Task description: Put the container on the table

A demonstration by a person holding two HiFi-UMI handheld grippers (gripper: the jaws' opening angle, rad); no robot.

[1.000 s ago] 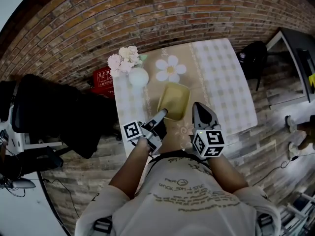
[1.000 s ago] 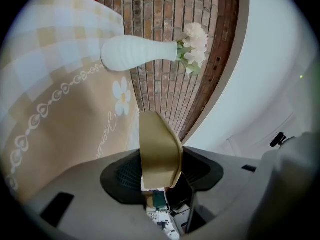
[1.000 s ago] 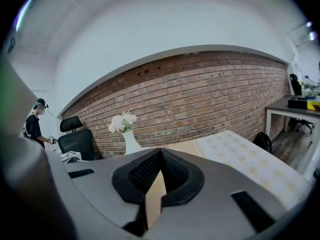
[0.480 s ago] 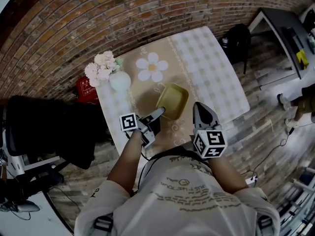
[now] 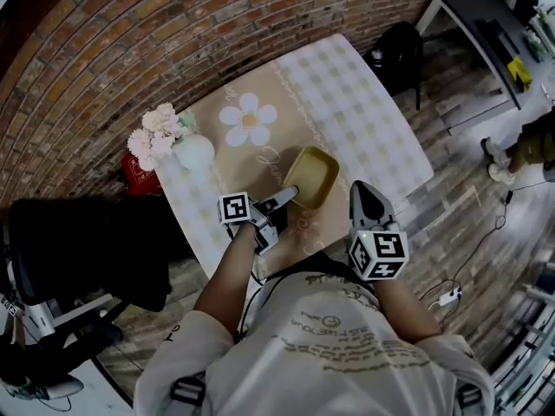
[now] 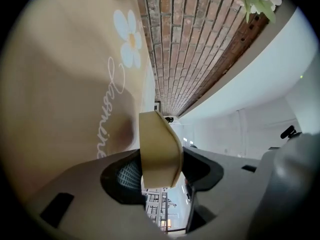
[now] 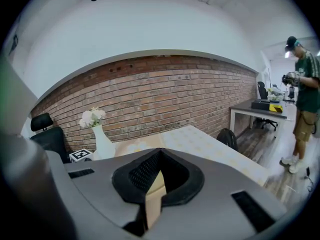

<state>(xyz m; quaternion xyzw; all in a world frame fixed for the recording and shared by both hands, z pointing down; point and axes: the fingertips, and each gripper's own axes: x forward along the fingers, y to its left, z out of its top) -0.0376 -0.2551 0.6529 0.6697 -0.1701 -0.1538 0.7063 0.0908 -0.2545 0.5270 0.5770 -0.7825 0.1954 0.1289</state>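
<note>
The container (image 5: 314,174) is a shallow olive-yellow tub held low over the tan middle strip of the tablecloth. My left gripper (image 5: 286,199) is shut on its near left rim. In the left gripper view the tub's wall (image 6: 159,149) is pinched between both pads, and its shadow falls on the cloth beside it. I cannot tell whether the tub touches the table (image 5: 364,102). My right gripper (image 5: 362,196) hangs by the table's front edge, just right of the tub, apart from it. Its jaws (image 7: 159,156) are together with nothing in them.
A white vase (image 5: 192,152) of pale flowers stands at the table's far left corner; in the right gripper view the vase (image 7: 102,141) shows ahead. A red box (image 5: 139,165) and a black chair (image 5: 87,241) lie left of the table. A person (image 7: 302,99) stands by a dark desk (image 5: 486,33).
The left gripper has carried the tub down and across towards the cloth. The right gripper has drifted alongside it. The head view has swung, so the table sits further left. Neither grip has changed.
</note>
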